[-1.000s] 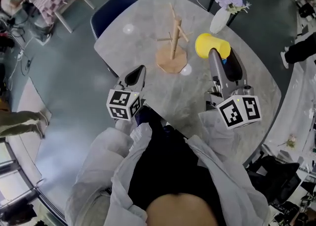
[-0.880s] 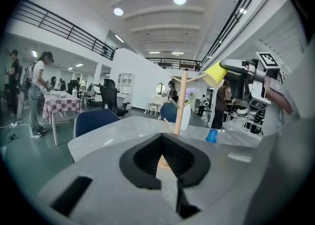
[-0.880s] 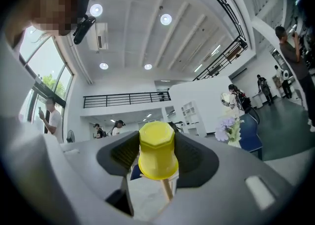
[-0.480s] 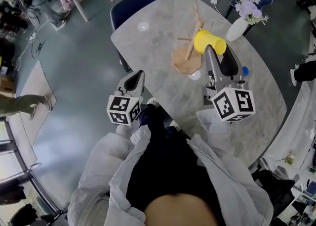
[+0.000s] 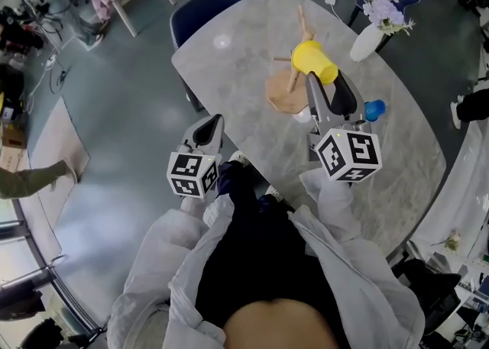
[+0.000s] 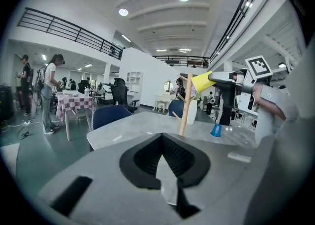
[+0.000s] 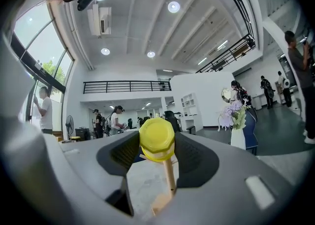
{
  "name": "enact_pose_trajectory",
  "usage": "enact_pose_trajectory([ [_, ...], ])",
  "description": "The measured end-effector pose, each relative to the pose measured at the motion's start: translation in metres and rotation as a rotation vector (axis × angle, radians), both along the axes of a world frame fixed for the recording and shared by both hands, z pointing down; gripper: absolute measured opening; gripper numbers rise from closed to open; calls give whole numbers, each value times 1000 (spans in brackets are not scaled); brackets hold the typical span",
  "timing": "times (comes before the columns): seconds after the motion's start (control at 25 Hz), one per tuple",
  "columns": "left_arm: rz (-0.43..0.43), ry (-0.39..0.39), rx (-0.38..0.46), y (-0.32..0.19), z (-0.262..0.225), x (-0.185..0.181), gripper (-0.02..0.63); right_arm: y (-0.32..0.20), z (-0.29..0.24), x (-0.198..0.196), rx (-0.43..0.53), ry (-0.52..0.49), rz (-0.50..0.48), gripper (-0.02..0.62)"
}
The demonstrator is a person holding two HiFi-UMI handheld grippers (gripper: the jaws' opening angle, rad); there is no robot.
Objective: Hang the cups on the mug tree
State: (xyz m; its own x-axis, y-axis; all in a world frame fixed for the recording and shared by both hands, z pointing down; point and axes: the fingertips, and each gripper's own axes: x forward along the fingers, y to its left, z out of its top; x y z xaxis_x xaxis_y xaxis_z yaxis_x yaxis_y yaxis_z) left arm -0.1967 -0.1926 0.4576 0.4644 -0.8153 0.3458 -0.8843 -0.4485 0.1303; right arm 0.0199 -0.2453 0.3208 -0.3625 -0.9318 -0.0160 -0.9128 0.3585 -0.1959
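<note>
The wooden mug tree (image 5: pixel 293 72) stands on the marble table (image 5: pixel 397 164), and its pegs are bare. My right gripper (image 5: pixel 323 77) is shut on a yellow cup (image 5: pixel 314 61), held in the air right against the tree's upper pegs. In the right gripper view the yellow cup (image 7: pixel 157 139) fills the gap between the pads, bottom towards the camera, with the tree's stem (image 7: pixel 169 175) just beyond it. A blue cup (image 5: pixel 373 109) stands on the table right of that gripper. My left gripper (image 5: pixel 208 124) is shut and empty, off the table's near-left edge.
A white vase with lilac flowers (image 5: pixel 368 34) stands at the table's far side. A blue chair (image 5: pixel 208 5) is pushed up at the far left edge. In the left gripper view people stand by a checked table (image 6: pixel 74 103) in the background.
My right gripper has carried the yellow cup left and away from me, up to the tree's pegs. The blue cup behind it has come into sight. The left gripper has hardly moved.
</note>
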Motion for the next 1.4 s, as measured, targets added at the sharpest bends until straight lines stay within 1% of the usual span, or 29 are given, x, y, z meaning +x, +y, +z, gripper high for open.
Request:
enact_pose_trajectory([
  [0.2,25,4,-8,-1,4,10,0,2,2,3,4,10,0,233],
  [0.36,49,1,-12,2,7,20,0,7,4,2,1,5,-28,274],
  [0.44,58,1,-14,4,8,23,0,10,7,2,-4,9,-36,281],
  [0.64,85,-7,-15,6,8,29,0,21,8,6,-6,10,-26,284],
  [0.76,114,-5,-18,8,9,38,0,31,11,15,-12,13,-8,284],
  [0.88,168,-4,-24,10,14,60,0,42,17,37,-24,14,37,284],
  [1.12,288,1,-45,15,24,115,0,64,31,94,-59,18,156,284],
  [1.4,417,-2,-64,18,35,177,0,87,63,161,-131,17,294,284],
])
